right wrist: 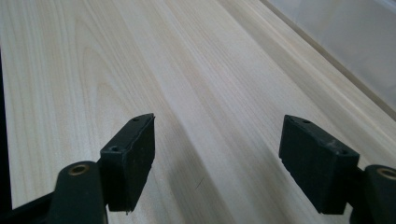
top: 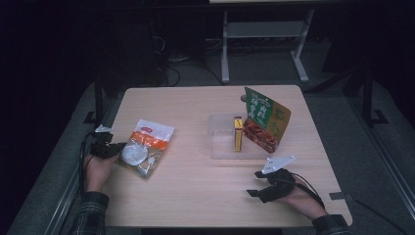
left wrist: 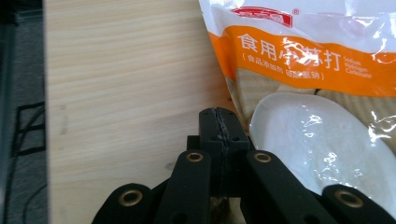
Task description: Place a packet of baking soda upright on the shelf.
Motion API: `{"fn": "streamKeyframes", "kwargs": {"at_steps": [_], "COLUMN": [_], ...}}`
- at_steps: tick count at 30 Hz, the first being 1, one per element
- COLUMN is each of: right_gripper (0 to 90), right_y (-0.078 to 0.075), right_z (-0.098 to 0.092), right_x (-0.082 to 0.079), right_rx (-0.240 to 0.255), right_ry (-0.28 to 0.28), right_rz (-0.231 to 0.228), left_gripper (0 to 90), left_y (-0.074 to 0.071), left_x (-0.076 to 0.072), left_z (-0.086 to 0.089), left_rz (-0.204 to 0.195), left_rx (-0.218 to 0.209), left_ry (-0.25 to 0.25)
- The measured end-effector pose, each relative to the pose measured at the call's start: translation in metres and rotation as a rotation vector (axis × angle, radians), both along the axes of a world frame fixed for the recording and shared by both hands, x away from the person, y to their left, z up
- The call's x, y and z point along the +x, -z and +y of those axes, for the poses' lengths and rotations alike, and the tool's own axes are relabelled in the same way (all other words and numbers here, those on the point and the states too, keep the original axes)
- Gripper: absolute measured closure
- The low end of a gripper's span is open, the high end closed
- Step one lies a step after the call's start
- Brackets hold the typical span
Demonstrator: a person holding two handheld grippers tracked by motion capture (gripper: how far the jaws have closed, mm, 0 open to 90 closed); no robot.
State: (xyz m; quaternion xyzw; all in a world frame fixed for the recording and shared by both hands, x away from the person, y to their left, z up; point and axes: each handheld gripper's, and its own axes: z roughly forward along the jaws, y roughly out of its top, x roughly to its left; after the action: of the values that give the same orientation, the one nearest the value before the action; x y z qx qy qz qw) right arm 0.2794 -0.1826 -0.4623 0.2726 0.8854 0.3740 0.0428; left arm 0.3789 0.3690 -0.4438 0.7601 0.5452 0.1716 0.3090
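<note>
A clear pouch with an orange band and white powder [top: 147,147] lies flat at the table's left. My left gripper [top: 115,147] rests at the pouch's left edge. In the left gripper view its jaws [left wrist: 218,116] are pressed together, the pouch [left wrist: 303,70] lies just to their right, and I see nothing between them. My right gripper [top: 253,183] sits low over bare wood near the front right. Its jaws [right wrist: 217,140] stand wide apart with nothing between them.
A clear shallow container [top: 218,147] stands at centre right, holding an upright yellow box [top: 238,133] and a leaning green and red snack pouch [top: 264,120]. The wooden table [top: 195,196] has a dark floor and a metal frame [top: 264,29] behind it.
</note>
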Motion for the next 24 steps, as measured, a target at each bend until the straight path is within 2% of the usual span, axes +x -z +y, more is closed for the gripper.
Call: {"fn": "streamKeyframes", "kwargs": {"at_steps": [8,12,14,22,24], "right_gripper": [26.6,26.5,26.5,26.5,26.5], "right_y": [-0.001,-0.001,-0.001,-0.001,-0.001], "right_z": [0.000,0.000,0.000,0.000,0.000], "right_x": [-0.001,-0.001,-0.001,-0.001,-0.001], "right_rx": [-0.001,-0.002,-0.001,0.000,-0.002], "right_ry": [0.001,0.000,-0.002,-0.004,-0.006], "right_rz": [0.001,0.001,0.000,-0.002,-0.003], "left_gripper": [89.7,89.7,89.7,89.7,89.7], "left_y": [0.000,-0.001,0.000,-0.001,-0.001], "left_x": [-0.004,-0.007,-0.007,-0.013,-0.014], "left_z": [-0.030,-0.047,-0.054,-0.069,-0.071], "left_rz": [0.014,0.021,0.026,0.042,0.039], "left_rx": [-0.018,-0.009,-0.025,-0.032,-0.041], "left_ry": [0.114,0.175,0.194,0.286,0.295]}}
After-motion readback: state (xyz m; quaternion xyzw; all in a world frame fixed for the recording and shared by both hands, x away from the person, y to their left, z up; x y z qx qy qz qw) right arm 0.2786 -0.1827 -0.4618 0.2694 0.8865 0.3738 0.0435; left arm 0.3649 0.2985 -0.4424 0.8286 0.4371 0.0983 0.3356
